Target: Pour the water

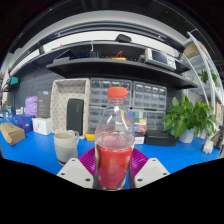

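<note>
A clear plastic bottle (114,140) with an orange cap and red liquid in its lower half stands upright between my fingers. My gripper (113,165) is shut on the bottle, with the magenta pads (88,160) pressed against both its sides. A grey-white cup (65,146) stands on the blue table (170,157), just left of the bottle and slightly beyond it. The bottle's base is hidden behind my fingers.
A potted green plant (188,117) stands at the right. Behind are a grey drawer cabinet (128,102), a beige panel (68,103) and a shelf (110,64) with items. Small boxes (41,125) and a brown object (12,133) sit at the left.
</note>
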